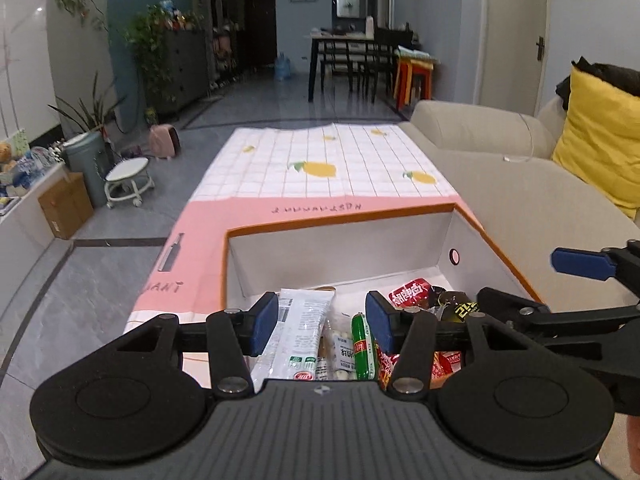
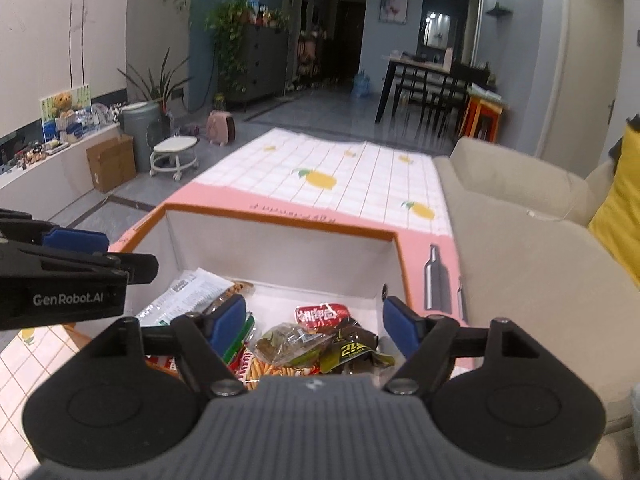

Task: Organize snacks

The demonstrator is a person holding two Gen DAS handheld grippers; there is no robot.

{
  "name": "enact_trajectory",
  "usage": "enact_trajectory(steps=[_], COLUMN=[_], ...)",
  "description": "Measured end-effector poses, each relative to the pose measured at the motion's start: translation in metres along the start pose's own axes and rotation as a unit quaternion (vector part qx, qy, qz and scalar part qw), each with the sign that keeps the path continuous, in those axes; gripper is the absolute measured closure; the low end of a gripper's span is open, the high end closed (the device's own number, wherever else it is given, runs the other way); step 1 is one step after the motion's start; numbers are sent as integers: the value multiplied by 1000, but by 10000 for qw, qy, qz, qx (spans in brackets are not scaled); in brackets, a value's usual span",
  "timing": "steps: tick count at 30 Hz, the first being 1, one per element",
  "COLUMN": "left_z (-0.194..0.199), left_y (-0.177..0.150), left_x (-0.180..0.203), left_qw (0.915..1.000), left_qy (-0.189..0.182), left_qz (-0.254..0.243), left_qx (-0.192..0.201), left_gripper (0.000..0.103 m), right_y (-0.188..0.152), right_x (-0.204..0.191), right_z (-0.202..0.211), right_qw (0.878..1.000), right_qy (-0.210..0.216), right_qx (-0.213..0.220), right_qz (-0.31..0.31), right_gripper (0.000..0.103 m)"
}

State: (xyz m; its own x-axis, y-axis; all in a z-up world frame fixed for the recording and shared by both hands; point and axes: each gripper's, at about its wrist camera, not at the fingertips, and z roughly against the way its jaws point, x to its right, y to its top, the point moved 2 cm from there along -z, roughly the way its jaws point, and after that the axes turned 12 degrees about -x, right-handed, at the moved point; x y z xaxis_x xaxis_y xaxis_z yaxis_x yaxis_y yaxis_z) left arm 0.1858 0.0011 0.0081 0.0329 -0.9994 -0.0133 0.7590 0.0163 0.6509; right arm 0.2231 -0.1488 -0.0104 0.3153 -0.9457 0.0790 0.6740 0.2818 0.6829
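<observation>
Snack packets (image 2: pixel 320 340) in orange-rimmed box (image 2: pixel 280 222)

One box (image 1: pixel 472 236), roughly eight snack packets (image 2: pixel 304 340), two red packets (image 1: pixel 410 292) among them.

Glossy plastic snack packets (image 2: pixel 316 340) lie in a matt cardboard box (image 2: pixel 280 248).

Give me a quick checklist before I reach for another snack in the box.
1. Left gripper open and empty: ok.
2. Right gripper open and empty: ok.
3. Both grippers over the orange-rimmed box: ok.
4. Snacks within reach: ok; white packet and green sausage lie under the left, dark packet under the right.
5. Grippers apart from each other: ok, though close.
6. Depth from fingertips to snacks: cannot tell.
</observation>
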Motion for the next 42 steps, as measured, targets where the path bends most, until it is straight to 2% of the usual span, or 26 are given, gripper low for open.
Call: enact_trajectory(steps=[3,11,13,16,19,26,30,36,42], left_z=[12,47,55,65,69,69,68,63,61], left_y=[-7,-16,-19,-27,-35,-48,-57,-68,-75], left_x=[0,-2,-1,0,1,-5,-7,-8,-8], left_qw=[9997,9972,9958,9940,9935,9952,9971,9963,9963], left_qy=[136,440,556,646,668,664,609,851,846], left_qz=[-11,-6,-34,-72,-103,-53,68,85,128], left_qx=[182,603,728,883,913,719,454,59,-38], left_gripper=[42,27,22,20,15,14,13,11,10], right_y=[-4,-18,-22,-31,-40,-58,-67,-74,-76], right_x=[-1,-9,-12,-14,-17,-25,-28,-33,-35], right_z=[17,58,66,77,87,99,101,100,99], right_qw=[9999,9993,9990,9983,9975,9975,9982,9989,9988], right_qy=[-76,-143,-130,-129,-162,-190,-188,-134,-109], right_qx=[112,299,345,404,472,502,392,234,189], right_qz=[-55,-186,-247,-407,-495,-461,-416,-396,-432], right_gripper=[23,10,9,7,6,4,4,4,4])
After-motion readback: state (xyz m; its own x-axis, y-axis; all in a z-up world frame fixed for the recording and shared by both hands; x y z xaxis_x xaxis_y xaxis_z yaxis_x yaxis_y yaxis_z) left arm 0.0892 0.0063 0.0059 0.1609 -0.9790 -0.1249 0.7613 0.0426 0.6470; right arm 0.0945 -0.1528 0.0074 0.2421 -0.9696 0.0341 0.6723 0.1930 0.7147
